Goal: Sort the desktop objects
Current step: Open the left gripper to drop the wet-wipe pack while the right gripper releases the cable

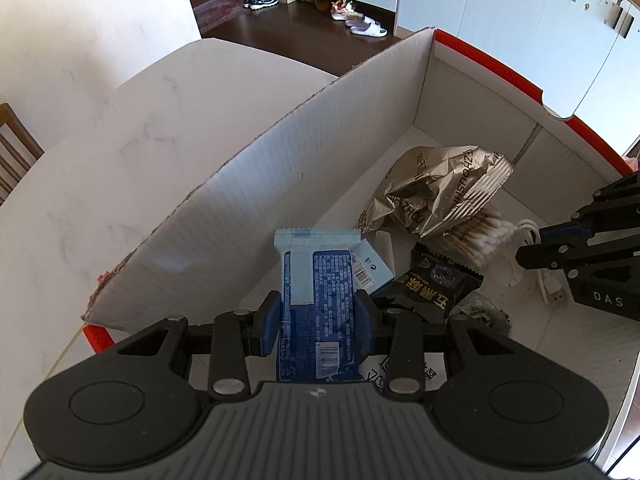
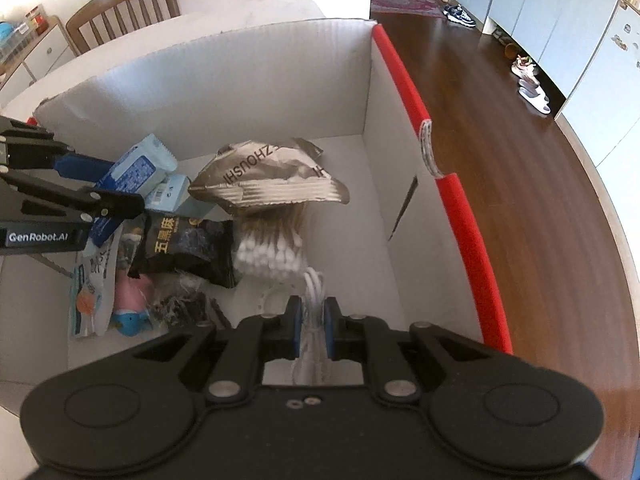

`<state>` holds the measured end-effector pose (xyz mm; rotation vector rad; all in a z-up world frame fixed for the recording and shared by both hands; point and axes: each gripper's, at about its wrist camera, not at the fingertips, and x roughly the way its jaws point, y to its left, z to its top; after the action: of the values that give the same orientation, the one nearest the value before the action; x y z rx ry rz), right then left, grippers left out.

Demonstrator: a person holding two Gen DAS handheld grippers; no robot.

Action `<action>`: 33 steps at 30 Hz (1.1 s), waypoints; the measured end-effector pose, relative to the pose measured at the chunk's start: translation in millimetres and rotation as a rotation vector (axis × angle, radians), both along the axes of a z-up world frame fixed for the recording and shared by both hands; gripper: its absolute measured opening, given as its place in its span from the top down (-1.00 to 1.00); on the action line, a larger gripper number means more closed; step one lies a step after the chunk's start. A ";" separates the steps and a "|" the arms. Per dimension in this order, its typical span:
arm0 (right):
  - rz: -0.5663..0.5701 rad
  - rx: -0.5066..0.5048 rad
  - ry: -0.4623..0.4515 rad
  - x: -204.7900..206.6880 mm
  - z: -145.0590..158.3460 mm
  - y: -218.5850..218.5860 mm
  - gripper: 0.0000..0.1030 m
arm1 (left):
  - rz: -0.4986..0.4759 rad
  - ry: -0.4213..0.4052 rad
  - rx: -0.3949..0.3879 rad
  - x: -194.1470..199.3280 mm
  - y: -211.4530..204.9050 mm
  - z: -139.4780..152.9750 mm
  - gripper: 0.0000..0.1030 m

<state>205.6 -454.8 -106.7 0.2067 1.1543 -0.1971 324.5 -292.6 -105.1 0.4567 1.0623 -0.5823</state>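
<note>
Both grippers reach down into a white cardboard box with red edges (image 1: 500, 72). My left gripper (image 1: 318, 312) is shut on a blue snack packet (image 1: 316, 276), which stands upright between its blue pads near the box's left wall. From the right wrist, that left gripper (image 2: 120, 196) and its blue packet (image 2: 136, 168) show at the left. My right gripper (image 2: 312, 320) is shut on a coiled white cable (image 2: 314, 288), low over the box floor. From the left wrist, the right gripper (image 1: 532, 254) appears at the right edge with the white cable (image 1: 528, 232) beside it.
Inside the box lie a crumpled gold foil bag (image 2: 272, 176), a bundle of cotton swabs (image 2: 272, 252), a black snack packet (image 2: 188, 248), a light blue packet (image 2: 168, 192) and colourful wrappers (image 2: 116, 300). A white table (image 1: 100, 152) lies left of the box, a wooden chair (image 2: 124, 8) beyond.
</note>
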 end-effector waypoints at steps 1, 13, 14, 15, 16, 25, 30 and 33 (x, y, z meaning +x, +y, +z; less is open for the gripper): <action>0.003 -0.002 0.001 0.4 -0.2 0.6 0.80 | 0.001 0.002 0.000 1.4 -0.3 -0.7 0.26; 0.029 -0.012 0.009 4.8 1.9 3.0 0.48 | -0.005 0.009 0.018 1.5 -1.2 -2.6 0.18; 0.029 -0.010 0.006 4.5 3.1 3.1 0.46 | -0.005 0.010 0.023 1.1 -1.3 -3.4 0.16; 0.029 -0.010 0.002 3.9 4.6 2.9 0.42 | -0.001 0.006 0.026 0.7 -0.9 -3.3 0.07; 0.028 -0.010 -0.002 3.1 5.9 2.5 0.40 | 0.005 0.001 0.027 0.2 -0.5 -2.4 -0.11; 0.041 0.007 -0.048 -5.3 20.6 1.7 0.24 | 0.020 -0.042 -0.003 -11.8 2.4 11.7 -0.50; 0.056 0.012 -0.080 -13.3 29.1 2.1 0.12 | 0.026 -0.053 -0.012 -17.3 5.0 18.1 -0.50; 0.063 0.013 -0.096 -17.3 34.5 4.9 0.07 | 0.033 -0.060 -0.019 -22.4 8.2 25.4 -0.50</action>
<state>188.4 -449.9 -72.2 0.1893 1.0651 -0.1225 302.1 -284.4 -79.7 0.4369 1.0047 -0.5460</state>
